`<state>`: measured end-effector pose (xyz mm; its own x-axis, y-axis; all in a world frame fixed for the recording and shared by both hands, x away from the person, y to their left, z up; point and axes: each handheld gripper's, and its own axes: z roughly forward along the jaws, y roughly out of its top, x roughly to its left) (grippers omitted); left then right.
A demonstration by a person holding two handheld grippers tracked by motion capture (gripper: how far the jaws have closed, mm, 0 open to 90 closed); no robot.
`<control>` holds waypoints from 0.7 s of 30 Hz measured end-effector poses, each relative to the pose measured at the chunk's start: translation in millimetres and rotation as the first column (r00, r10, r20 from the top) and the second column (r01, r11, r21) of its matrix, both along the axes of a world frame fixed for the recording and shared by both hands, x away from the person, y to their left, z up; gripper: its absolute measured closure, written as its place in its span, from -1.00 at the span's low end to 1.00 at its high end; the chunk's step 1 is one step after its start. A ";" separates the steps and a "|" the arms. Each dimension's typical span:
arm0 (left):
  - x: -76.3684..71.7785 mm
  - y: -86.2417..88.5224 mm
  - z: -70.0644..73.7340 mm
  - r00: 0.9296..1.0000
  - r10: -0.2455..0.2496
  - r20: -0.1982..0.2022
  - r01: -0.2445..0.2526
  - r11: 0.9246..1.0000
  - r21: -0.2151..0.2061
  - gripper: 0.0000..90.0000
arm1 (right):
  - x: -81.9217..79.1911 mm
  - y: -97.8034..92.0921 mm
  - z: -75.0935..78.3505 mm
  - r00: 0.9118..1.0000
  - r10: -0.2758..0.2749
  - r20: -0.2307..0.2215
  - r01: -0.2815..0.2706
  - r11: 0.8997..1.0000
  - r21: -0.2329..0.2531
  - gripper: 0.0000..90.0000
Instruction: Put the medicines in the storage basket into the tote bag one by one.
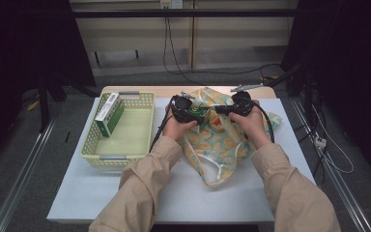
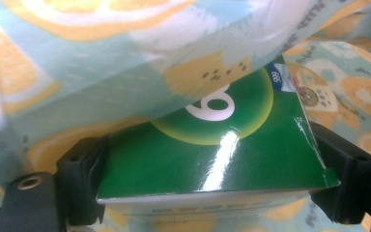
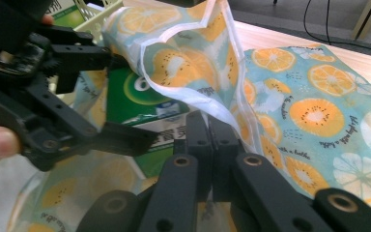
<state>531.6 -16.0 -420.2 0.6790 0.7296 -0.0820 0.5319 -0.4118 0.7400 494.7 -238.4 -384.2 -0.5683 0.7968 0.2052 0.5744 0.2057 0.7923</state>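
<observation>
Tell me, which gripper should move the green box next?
Probably the left. The left gripper already clamps the green box at the bag's mouth, while the right gripper is shut on the fruit-print bag, holding its edge up.

The green box [image 2: 212, 159] had a big white "6" on a yellow-green circle. The fruit-print bag [image 3: 294, 96] carried small dark words; "with a little" could be read near an orange slice. The print on the box's white side was too blurry to read.
</observation>
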 end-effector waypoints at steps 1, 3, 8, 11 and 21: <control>2.6 -0.2 -0.8 1.000 -0.008 -0.006 0.008 1.000 -0.003 -0.66 | 0.6 0.0 0.2 1.000 0.000 0.001 0.000 1.000 -0.001 0.99; 5.6 -2.1 -2.2 1.000 0.009 0.014 -0.009 1.000 0.006 -0.66 | 1.5 0.9 0.3 1.000 -0.002 0.000 0.002 1.000 -0.001 0.99; 7.7 -4.8 -6.1 0.999 0.022 0.031 -0.022 1.000 0.001 -0.70 | 1.4 3.8 -1.0 1.000 0.000 -0.007 0.000 1.000 -0.008 0.99; 4.0 -2.9 -3.4 1.000 -0.004 0.022 0.003 1.000 0.027 -0.72 | 0.6 5.1 -0.9 1.000 0.005 -0.006 -0.005 1.000 -0.017 0.99; -27.5 19.6 23.5 0.998 -0.067 -0.014 0.067 0.998 -0.020 -0.78 | -2.6 11.3 -0.9 1.000 -0.003 -0.001 0.003 1.000 -0.028 0.99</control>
